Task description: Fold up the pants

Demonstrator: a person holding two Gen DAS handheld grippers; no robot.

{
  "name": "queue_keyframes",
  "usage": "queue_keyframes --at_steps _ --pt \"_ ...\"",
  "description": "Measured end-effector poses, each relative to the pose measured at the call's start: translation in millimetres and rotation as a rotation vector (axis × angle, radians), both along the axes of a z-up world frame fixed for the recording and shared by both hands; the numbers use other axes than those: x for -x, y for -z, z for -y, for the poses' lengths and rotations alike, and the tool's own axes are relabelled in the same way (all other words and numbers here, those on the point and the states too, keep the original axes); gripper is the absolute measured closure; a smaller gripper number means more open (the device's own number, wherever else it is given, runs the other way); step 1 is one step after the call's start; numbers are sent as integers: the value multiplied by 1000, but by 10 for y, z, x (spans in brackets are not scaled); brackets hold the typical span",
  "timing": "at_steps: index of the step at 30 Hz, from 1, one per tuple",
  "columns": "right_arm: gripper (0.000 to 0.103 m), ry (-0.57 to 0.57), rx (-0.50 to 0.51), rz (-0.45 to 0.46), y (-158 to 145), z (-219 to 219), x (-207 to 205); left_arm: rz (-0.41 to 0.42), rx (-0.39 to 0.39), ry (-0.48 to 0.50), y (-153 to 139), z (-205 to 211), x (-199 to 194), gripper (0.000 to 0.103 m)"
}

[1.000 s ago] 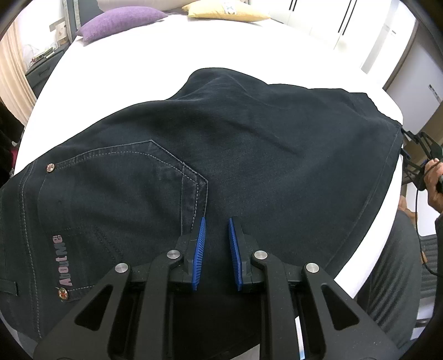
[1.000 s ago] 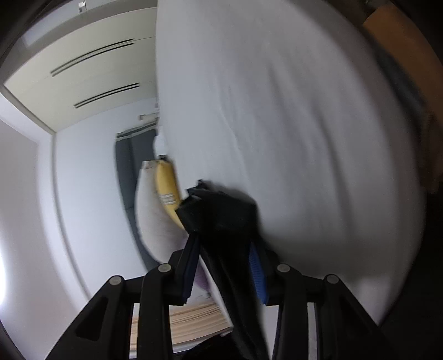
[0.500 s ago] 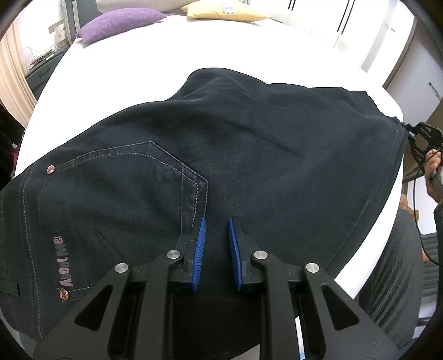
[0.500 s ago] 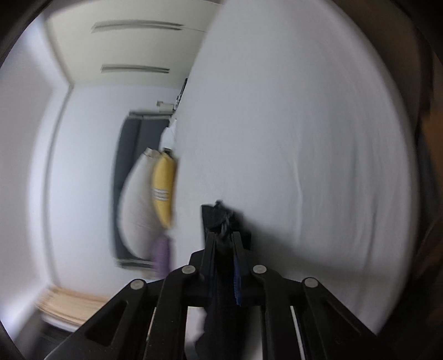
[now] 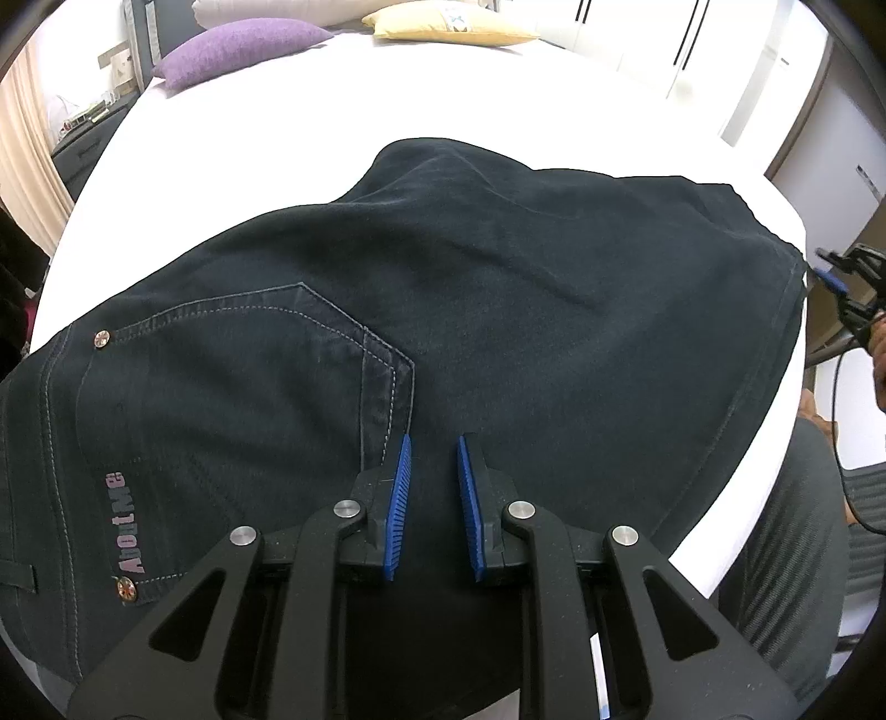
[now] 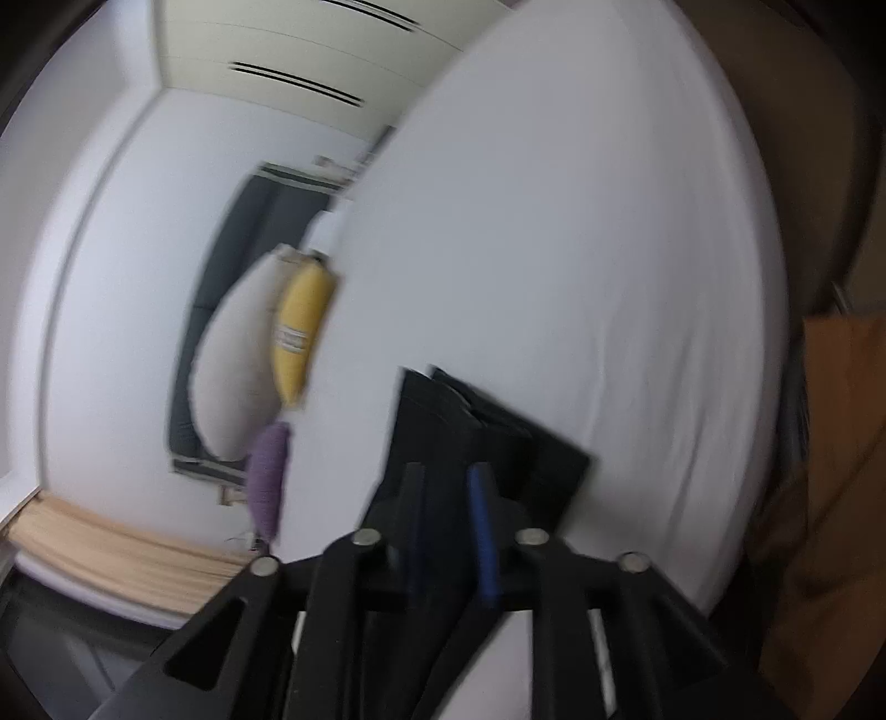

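Dark navy pants (image 5: 443, 310) lie spread across a white bed (image 5: 332, 99), back pocket and "AboutMe" label at the left. My left gripper (image 5: 432, 459) is open, hovering just over the fabric near the pocket's corner. My right gripper (image 5: 836, 277) shows at the far right by the pants' hem corner, jaws apart. In the blurred right wrist view my right gripper (image 6: 448, 487) is open with the dark hem of the pants (image 6: 487, 432) lying between and beyond its fingers.
A purple pillow (image 5: 238, 47), a yellow pillow (image 5: 443, 27) and a white pillow sit at the head of the bed. White wardrobes (image 5: 692, 44) stand behind. The bed's right edge (image 5: 764, 443) drops off beside a person's leg (image 5: 786, 581).
My right gripper went from shut on the pants' hem to open, and its view swung. The hem corner settled on the bed. My left gripper stayed put.
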State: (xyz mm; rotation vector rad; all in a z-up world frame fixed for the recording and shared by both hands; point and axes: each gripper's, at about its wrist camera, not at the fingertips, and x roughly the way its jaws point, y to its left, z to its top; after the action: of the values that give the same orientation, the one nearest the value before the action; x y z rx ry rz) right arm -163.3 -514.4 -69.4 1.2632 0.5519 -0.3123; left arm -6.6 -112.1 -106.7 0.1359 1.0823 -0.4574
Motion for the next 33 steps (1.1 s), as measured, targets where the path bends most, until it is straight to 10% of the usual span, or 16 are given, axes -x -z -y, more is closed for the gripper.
queue_keyframes --at_steps 10,16,33 --pt "78 39 -157 -34 402 47 -125 -2 4 -1 5 -19 -21 86" --pt "98 6 -131 23 392 40 -253 -4 -1 -1 5 -17 -24 86" --pt "100 71 -14 34 186 -57 -68 -37 73 17 -1 -100 -77 86"
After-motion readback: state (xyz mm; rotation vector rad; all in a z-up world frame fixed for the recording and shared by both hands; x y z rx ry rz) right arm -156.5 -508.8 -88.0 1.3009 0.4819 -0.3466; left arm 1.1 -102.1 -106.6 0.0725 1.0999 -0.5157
